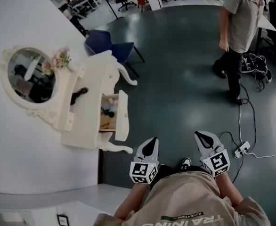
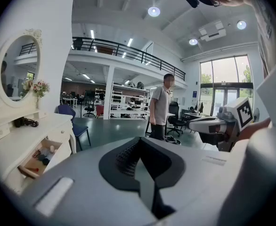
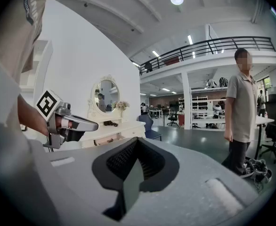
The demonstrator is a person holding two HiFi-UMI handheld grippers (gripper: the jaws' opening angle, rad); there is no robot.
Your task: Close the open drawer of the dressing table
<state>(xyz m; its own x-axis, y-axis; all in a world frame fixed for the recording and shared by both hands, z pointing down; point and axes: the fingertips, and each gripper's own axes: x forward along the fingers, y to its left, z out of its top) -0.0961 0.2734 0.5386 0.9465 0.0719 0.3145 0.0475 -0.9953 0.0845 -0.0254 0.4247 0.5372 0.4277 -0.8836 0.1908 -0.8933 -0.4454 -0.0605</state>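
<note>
The cream dressing table [image 1: 88,112] stands against the white wall at the left. Its drawer [image 1: 122,117] is pulled out toward the room, with small items lying inside. The same open drawer [image 2: 38,157] shows low on the left in the left gripper view, and it is small and distant [image 3: 102,139] in the right gripper view. My left gripper [image 1: 152,142] is shut and empty, held over the floor a short way right of the table's front leg. My right gripper [image 1: 200,135] is also shut and empty, further right. Neither touches the table.
An oval mirror [image 1: 30,75] and pink flowers [image 1: 60,59] top the table. A blue chair [image 1: 110,48] sits beyond it. A person [image 1: 244,27] stands at the far right, with a power strip [image 1: 242,149] and cables on the dark floor.
</note>
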